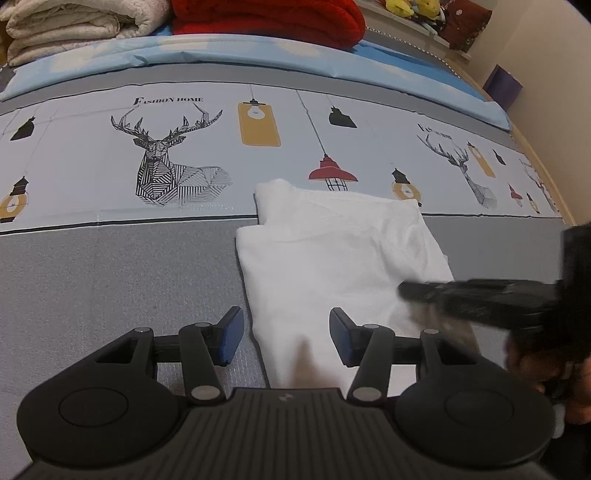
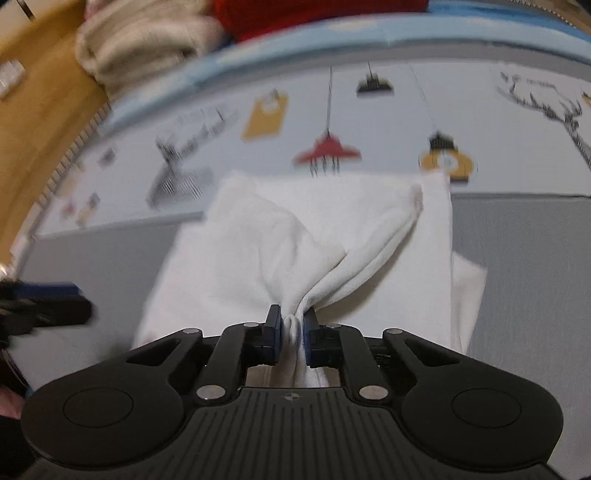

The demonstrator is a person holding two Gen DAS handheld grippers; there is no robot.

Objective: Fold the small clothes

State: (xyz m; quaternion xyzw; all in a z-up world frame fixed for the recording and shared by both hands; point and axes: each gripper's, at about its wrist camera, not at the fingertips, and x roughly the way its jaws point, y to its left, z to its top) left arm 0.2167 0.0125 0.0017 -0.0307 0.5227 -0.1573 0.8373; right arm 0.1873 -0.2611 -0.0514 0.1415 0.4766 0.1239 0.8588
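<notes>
A small white garment [image 1: 332, 251] lies partly folded on the grey band of the bed cover [image 1: 110, 277]. My left gripper [image 1: 285, 334] stands open low over the garment's near left edge, with cloth between its blue pads and neither pad pressing. My right gripper [image 2: 291, 326] is shut on a bunched fold of the white garment [image 2: 258, 251], and creases fan out from the pinch. In the left wrist view the right gripper [image 1: 406, 290] comes in blurred from the right, over the garment's near right edge. The left gripper's fingers [image 2: 55, 295] show at the left edge of the right wrist view.
The bed cover's pale band with the deer print [image 1: 170, 162] and lamps lies beyond the garment. A folded cream blanket [image 1: 70, 26] and a red blanket [image 1: 273, 18] sit at the far edge. A wooden floor [image 2: 37, 110] runs past the bed's side. A purple box [image 1: 503, 86] stands far right.
</notes>
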